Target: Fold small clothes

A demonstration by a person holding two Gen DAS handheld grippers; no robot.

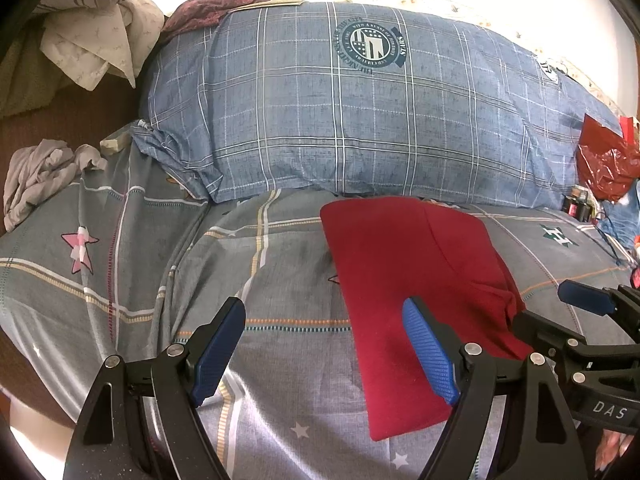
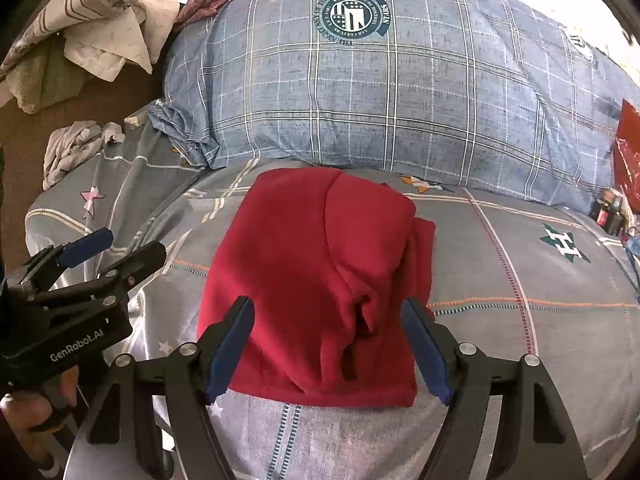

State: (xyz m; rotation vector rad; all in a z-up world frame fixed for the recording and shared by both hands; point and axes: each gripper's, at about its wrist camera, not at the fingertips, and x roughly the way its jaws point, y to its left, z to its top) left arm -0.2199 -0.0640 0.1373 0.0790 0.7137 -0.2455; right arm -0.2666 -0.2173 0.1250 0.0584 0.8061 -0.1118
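Note:
A folded red garment (image 1: 404,292) lies flat on the grey patterned bedsheet (image 1: 160,288), in front of a big blue plaid pillow (image 1: 344,104). It fills the middle of the right wrist view (image 2: 312,280). My left gripper (image 1: 324,344) is open and empty, hovering just left of the garment's near edge. My right gripper (image 2: 328,344) is open and empty, its fingers straddling the garment's near part without holding it. The right gripper also shows at the right edge of the left wrist view (image 1: 560,312), and the left gripper at the left of the right wrist view (image 2: 116,248).
A crumpled grey-white cloth (image 1: 36,176) lies at the bed's far left. Piled blankets and a striped pillow (image 1: 92,20) sit at the back left. A red plastic bag (image 1: 608,160) and small items lie at the right edge. The blue pillow also shows in the right wrist view (image 2: 380,88).

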